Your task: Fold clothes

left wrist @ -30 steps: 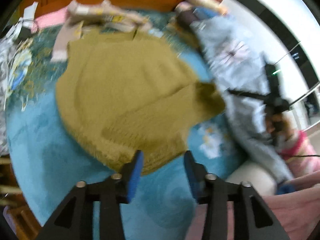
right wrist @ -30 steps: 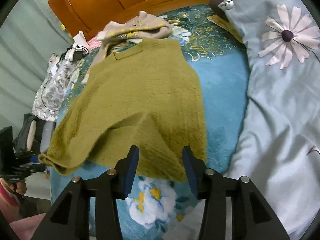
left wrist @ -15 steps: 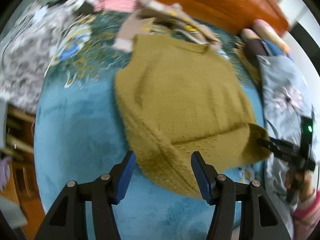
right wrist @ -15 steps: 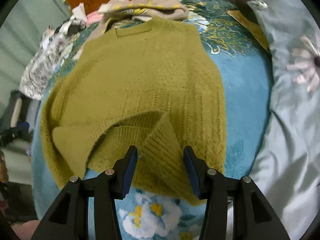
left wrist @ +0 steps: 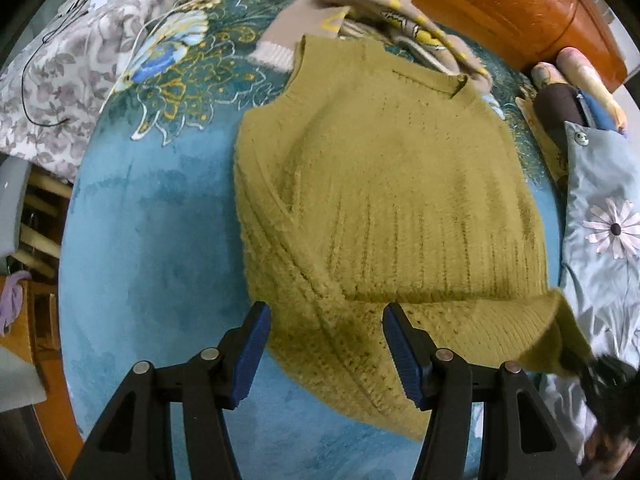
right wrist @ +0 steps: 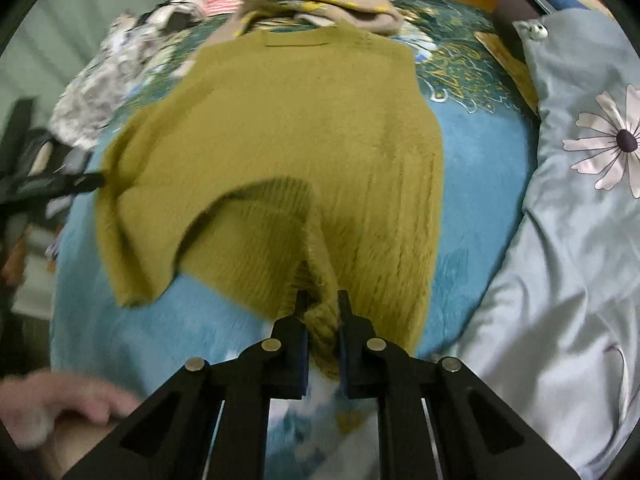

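An olive-green knit sweater (left wrist: 384,200) lies spread on a blue bedspread (left wrist: 152,264), neckline at the far side, its sleeves folded in. My left gripper (left wrist: 326,344) is open, with the sweater's near left hem between its blue pads, which do not grip it. My right gripper (right wrist: 320,312) is shut on the sweater's (right wrist: 288,128) near hem and lifts a fold of it. In the left wrist view the right gripper (left wrist: 604,376) shows blurred at the sweater's lifted right corner. The left gripper (right wrist: 52,184) shows at the sweater's left edge in the right wrist view.
A beige and yellow garment (left wrist: 384,8) lies behind the sweater near the orange wooden headboard (left wrist: 520,4). A grey floral cloth with cables (left wrist: 60,72) is far left. A grey-blue duvet with flowers (right wrist: 580,184) fills the right. A hand (right wrist: 56,412) is at the lower left.
My right gripper has closed on the sweater's near hem and raised a fold. My left gripper has swung to face the sweater's near left edge and stays open.
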A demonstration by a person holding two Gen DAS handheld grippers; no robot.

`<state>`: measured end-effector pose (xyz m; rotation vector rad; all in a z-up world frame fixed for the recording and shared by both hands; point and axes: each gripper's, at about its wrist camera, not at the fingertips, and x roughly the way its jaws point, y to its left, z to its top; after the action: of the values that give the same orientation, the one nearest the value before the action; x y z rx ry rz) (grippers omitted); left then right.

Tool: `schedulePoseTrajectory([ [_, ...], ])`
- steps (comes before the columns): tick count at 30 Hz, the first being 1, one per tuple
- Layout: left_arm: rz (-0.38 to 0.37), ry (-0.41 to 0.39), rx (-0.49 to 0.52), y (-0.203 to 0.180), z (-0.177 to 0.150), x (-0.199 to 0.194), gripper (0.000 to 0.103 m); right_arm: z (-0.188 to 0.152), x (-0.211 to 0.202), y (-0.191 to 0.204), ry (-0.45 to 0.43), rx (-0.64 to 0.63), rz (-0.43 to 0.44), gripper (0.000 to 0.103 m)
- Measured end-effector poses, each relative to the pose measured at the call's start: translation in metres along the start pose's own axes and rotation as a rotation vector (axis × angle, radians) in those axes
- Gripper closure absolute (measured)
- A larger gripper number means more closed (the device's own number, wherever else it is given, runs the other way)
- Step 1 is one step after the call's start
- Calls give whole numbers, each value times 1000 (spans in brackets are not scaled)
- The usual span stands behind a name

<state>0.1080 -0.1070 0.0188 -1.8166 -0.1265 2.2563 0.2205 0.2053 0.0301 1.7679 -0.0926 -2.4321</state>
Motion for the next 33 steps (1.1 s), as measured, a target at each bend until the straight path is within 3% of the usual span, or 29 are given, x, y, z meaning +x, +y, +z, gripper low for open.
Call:
schedulePoseTrajectory([
  [6, 58, 35, -20, 15, -7, 11, 41, -39, -9, 14, 88, -104, 33, 92],
  [8, 63, 39, -34, 23, -9, 13, 41, -39, -14, 13, 80, -101, 67, 91],
  [11, 69, 39, -50, 32, -9, 13, 41, -38, -23, 11, 62, -91, 122, 84],
  [13, 62, 32, -61, 35, -8, 12, 41, -34, -31, 0, 36, -42, 194, 63],
  [17, 49, 22, -67, 37, -4, 14, 41, -14, -35, -41, -44, 115, 249, 56],
  [21, 38, 20, -78, 39, 1, 16, 41, 8, -6, -93, -58, 360, 206, 55],
  [25, 19, -6, -90, 42, 12, 12, 41, 25, 39, -120, -6, 511, 154, 55],
  [33, -4, -32, -122, 47, 38, 14, 41, 46, 87, -131, 63, 590, 88, 55],
])
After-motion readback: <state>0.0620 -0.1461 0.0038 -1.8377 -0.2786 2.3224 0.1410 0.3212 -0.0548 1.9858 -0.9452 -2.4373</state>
